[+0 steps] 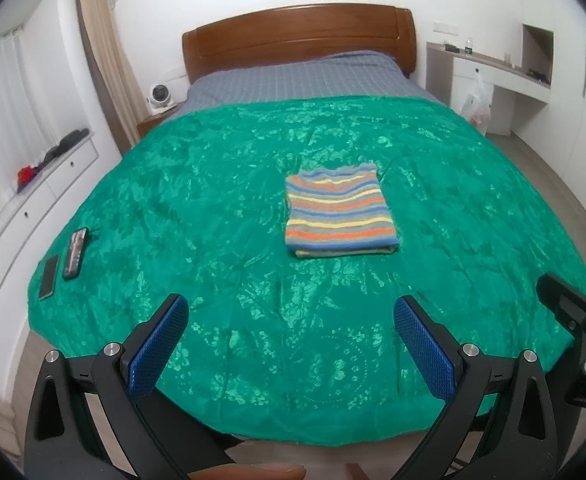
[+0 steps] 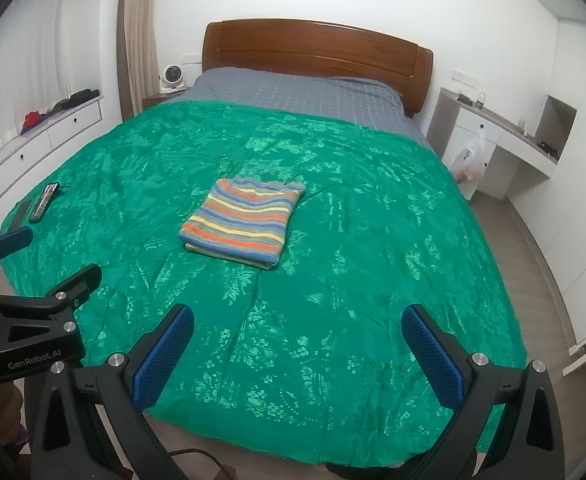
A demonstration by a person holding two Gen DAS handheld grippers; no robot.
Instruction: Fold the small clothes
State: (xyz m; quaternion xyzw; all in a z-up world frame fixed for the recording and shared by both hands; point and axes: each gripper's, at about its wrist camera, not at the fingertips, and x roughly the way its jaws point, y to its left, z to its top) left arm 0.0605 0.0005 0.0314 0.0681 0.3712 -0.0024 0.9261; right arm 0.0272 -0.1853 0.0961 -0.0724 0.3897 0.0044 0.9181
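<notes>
The sweater (image 1: pixel 340 216) lies folded into a neat striped rectangle on the green spread (image 1: pixel 213 200), near the middle of the bed, nothing on it or touching it. My left camera sees it almost square-on; my right camera sees it turned, one corner toward me. Only the right view shows the "GenRobot.AI" lettering on my left gripper's body, which juts in from the side. The left view in turn catches a part of my right gripper at its edge.

Well to the left of the sweater, at the spread's edge, two dark flat devices (image 1: pixel 73 254) lie side by side. Beyond the sweater the grey checked sheet (image 1: pixel 305 80) runs to the wooden headboard (image 1: pixel 299 36). Left of the headboard stands a small white fan (image 1: pixel 159 96); right of it, a white desk (image 1: pixel 489 80) with a plastic bag (image 1: pixel 477 100) hanging from it. Nothing stands between me and the sweater.

My left gripper (image 1: pixel 291 320) is spread wide, blue pads empty, over the near part of the spread. My right gripper (image 2: pixel 299 330) is equally wide and empty, well short of the sweater.
</notes>
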